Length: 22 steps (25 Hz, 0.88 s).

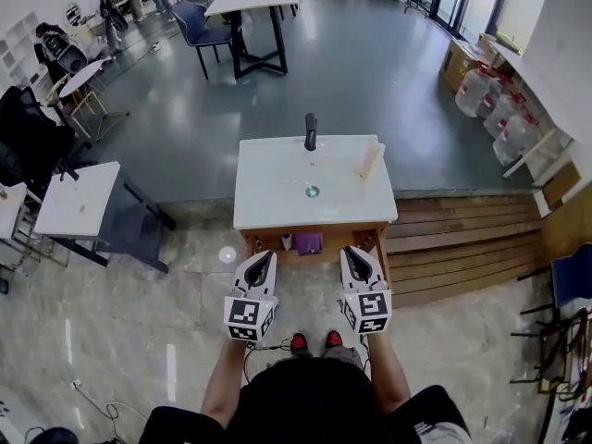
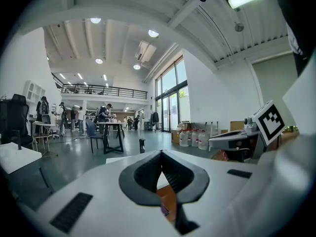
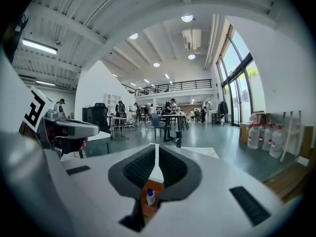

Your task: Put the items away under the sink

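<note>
Left gripper (image 1: pixel 262 259): fingers (image 2: pixel 147 172) shut tip to tip, nothing held. Right gripper (image 1: pixel 355 252): fingers (image 3: pixel 139 168) narrowed to a thin slit, nothing held. Purple item (image 1: pixel 308 242) and small white bottle (image 3: pixel 150 197) stand in the open compartment (image 1: pixel 372 235) under the sink (image 1: pixel 277 213), just ahead of both grippers.

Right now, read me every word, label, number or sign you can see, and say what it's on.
No text is readable.
Cubes on the left gripper and right gripper: black-and-white square patterns, no letters.
Labels on the water jugs: too small to read.
Label on the small bottle under the sink: too small to read.
</note>
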Motion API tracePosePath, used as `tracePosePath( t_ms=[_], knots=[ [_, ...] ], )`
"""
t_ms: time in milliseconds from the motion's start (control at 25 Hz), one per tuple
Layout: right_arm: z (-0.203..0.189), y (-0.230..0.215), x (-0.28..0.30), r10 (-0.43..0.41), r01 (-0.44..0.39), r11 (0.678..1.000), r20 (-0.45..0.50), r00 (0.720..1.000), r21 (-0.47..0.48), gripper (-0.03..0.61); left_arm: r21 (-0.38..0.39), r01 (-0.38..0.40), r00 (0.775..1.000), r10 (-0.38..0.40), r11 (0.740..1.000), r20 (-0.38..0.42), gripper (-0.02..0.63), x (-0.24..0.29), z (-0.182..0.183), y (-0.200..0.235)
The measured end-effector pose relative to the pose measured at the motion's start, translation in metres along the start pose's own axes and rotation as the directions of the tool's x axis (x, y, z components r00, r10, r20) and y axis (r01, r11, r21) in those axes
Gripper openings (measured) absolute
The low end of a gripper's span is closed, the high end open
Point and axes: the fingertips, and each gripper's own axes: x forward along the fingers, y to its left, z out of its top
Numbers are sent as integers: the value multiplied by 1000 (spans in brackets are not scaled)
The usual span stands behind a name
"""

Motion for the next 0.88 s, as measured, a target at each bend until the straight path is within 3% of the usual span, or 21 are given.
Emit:
tracePosePath(
  t_ms=[440,880],
  knots=[
    [-6,-26,3,-82,82,997,-19,996,10,46,-3,91,996,-91,996,10,6,40,4,-9],
    [-14,-108,46,-131,132,991,-35,991,17,46,1,154,988,-154,988,-2,6,141,7,-31]
  ],
)
